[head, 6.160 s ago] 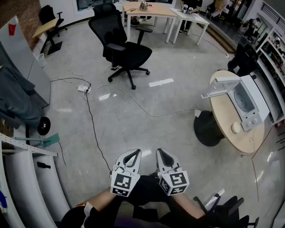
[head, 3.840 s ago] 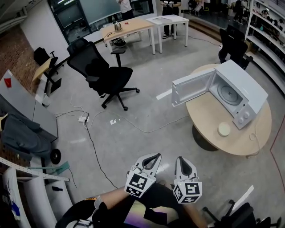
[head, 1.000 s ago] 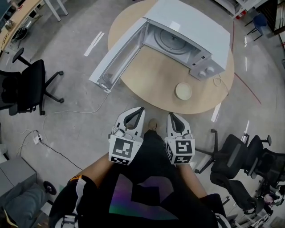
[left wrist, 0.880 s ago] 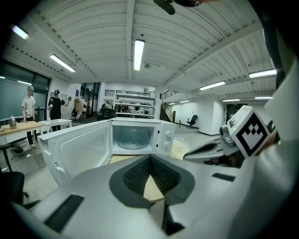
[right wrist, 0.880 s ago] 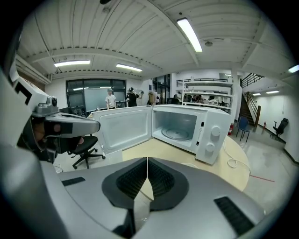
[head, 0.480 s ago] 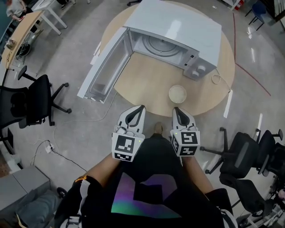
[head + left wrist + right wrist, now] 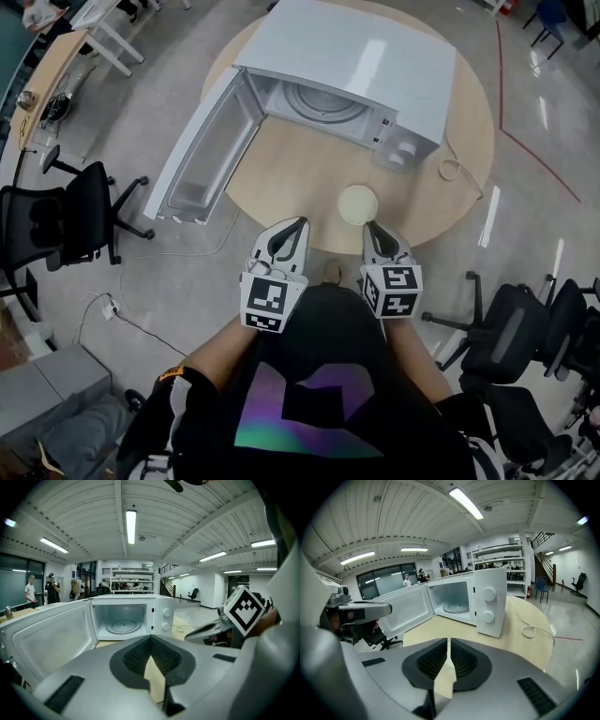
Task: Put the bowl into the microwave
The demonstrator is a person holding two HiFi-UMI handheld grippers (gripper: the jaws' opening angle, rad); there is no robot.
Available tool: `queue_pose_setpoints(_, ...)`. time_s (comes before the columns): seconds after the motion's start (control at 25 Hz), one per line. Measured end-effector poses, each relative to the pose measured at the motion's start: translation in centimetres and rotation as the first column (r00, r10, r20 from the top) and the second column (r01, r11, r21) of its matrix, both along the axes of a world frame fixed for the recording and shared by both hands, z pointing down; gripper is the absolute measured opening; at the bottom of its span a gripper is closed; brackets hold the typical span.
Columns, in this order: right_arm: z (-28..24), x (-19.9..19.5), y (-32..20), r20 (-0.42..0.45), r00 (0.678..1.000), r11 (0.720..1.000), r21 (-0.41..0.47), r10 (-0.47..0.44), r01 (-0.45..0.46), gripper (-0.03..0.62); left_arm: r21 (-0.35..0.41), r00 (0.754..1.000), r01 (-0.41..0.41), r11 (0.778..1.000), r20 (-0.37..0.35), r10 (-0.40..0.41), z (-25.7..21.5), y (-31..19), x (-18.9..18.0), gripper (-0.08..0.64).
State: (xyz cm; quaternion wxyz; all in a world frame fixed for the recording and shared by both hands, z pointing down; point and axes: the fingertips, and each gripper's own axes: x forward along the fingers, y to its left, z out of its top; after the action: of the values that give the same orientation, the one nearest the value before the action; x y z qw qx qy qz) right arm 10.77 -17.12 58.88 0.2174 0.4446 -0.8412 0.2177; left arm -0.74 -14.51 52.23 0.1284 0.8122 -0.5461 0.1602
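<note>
A person is standing at the near edge of a round, light wooden table (image 7: pixel 300 183) and is holding the two grey hand-held grippers side by side over it. The small, round, cream-coloured bowl (image 7: pixel 357 204) is sitting on the tabletop near that edge, in front of the control-panel end of the boxy white microwave oven (image 7: pixel 356 52). In the head view the bowl is lying just ahead of the right gripper (image 7: pixel 372 226) and slightly to its left, with its rim almost meeting that gripper's tips; how high the gripper is hanging above it cannot be told. The left gripper (image 7: pixel 298 223) is pointing at bare table to the left of the bowl, clearly apart from it. Both grippers are carrying nothing: the left gripper view is showing its jaws pressed together at the tips, and the right gripper view is showing its jaws closed to a thin seam. Neither gripper view is showing the bowl. The microwave's white door (image 7: pixel 202 150) is standing wide open to the left, reaching out past the table edge, and the round glass turntable (image 7: pixel 323 101) is lying inside the cavity.
</note>
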Motion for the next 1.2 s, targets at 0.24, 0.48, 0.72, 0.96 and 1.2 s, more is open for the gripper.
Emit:
queue_pose_setpoints(0.24, 1.8, 2.2, -1.7, 0.058, 0.998, 0.998, -0.059, 0.002, 0.001, 0.018, -0.025, 0.999, 0.016, 1.000, 0.028, -0.016, 1.2, -1.1, 2.5, 0.046)
queue_pose_setpoints(0.48, 3.4, 3.4, -2.7, 0.112, 0.993, 0.993, -0.116, 0.034, -0.021, 0.033, -0.055, 0.998, 0.038, 0.998, 0.049, -0.035, 2.5, -1.5, 3.1, 0.046)
queue_pose_setpoints(0.72, 6.0, 3.4, -3.6, 0.126, 0.991, 0.978, -0.206, 0.053, -0.026, 0.066, -0.093, 0.999, 0.020, 0.995, 0.042, -0.016, 4.4, -2.8, 3.5, 0.046)
queue_pose_setpoints(0.96, 8.7, 3.4, -4.0, 0.160, 0.979, 0.942, -0.328, 0.129, -0.071, 0.072, -0.130, 1.000, -0.003, 0.992, 0.030, 0.007, 6.3, -3.9, 3.2, 0.046)
queue_pose_setpoints(1.2, 11.2, 3.0, -4.6, 0.202, 0.962, 0.899, -0.429, 0.186, -0.084, 0.074, -0.165, 0.999, -0.018, 0.986, 0.023, 0.022, 8.1, -4.9, 2.6, 0.046)
